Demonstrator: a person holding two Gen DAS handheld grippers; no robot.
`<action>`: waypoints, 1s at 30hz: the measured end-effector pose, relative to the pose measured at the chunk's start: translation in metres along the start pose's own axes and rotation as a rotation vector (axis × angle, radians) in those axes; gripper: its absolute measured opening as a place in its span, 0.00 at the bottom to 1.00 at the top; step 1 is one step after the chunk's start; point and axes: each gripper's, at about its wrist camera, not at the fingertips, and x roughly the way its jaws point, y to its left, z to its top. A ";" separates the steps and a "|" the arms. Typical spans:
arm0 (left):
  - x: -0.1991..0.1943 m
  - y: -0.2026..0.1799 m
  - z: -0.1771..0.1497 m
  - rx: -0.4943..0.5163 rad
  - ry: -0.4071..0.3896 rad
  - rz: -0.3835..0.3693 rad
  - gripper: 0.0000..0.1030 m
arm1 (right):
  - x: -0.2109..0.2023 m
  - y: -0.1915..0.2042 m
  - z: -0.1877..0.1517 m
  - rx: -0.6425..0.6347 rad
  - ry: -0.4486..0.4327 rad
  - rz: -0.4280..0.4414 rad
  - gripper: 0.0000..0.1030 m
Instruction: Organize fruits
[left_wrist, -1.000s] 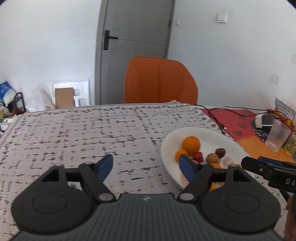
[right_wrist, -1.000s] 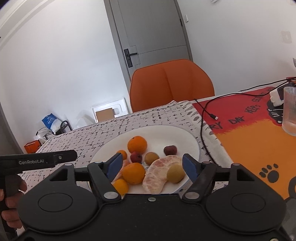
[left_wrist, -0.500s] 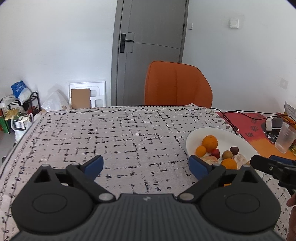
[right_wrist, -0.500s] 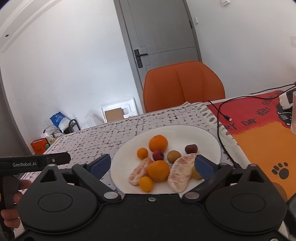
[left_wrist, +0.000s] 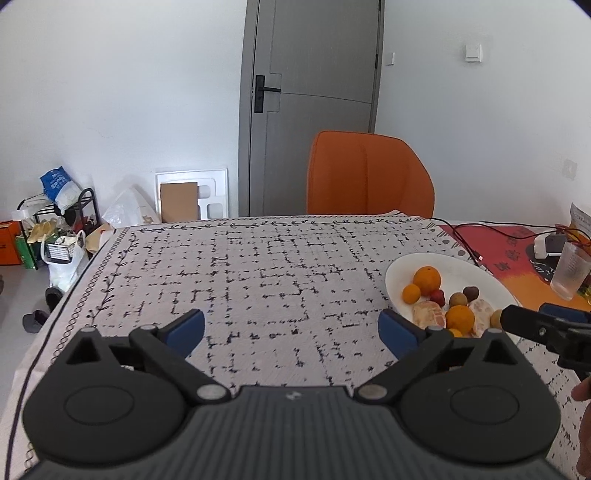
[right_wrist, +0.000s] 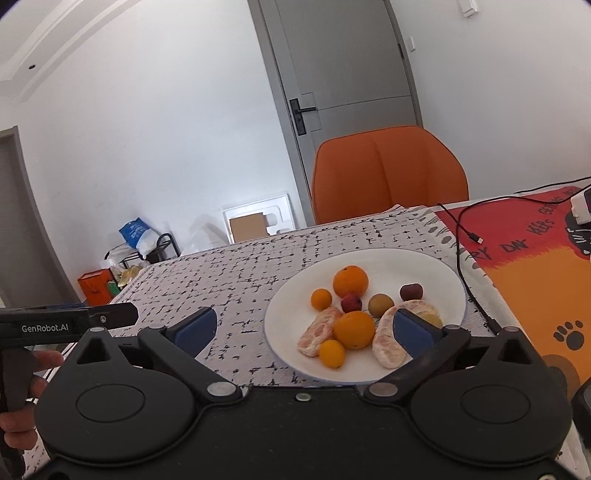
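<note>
Fruit all sits on the white plate (right_wrist: 424, 266), so we judge sorting nearly finished, needing only withdrawal. Beside the plate our left gripper (left_wrist: 291, 328) and over its near rim our right gripper (right_wrist: 303, 325) have just spread, grasping nothing. The peeled citrus segment (right_wrist: 388, 332) lies lengthwise toward us.

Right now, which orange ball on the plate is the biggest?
The orange at the back of the plate; the other three are smaller and nearer the camera.

Yellowish fruit (right_wrist: 432, 318) behind right tool's finger (right_wrist: 413, 328)
</note>
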 end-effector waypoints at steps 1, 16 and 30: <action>-0.003 0.001 0.000 -0.001 -0.002 0.001 0.97 | -0.003 0.001 0.000 -0.004 -0.002 0.001 1.00; -0.046 0.010 -0.008 -0.011 -0.046 0.018 0.99 | -0.035 0.012 -0.001 -0.037 -0.035 0.019 1.00; -0.067 0.020 -0.030 0.002 -0.033 0.031 1.00 | -0.053 0.010 -0.007 -0.018 -0.046 0.028 1.00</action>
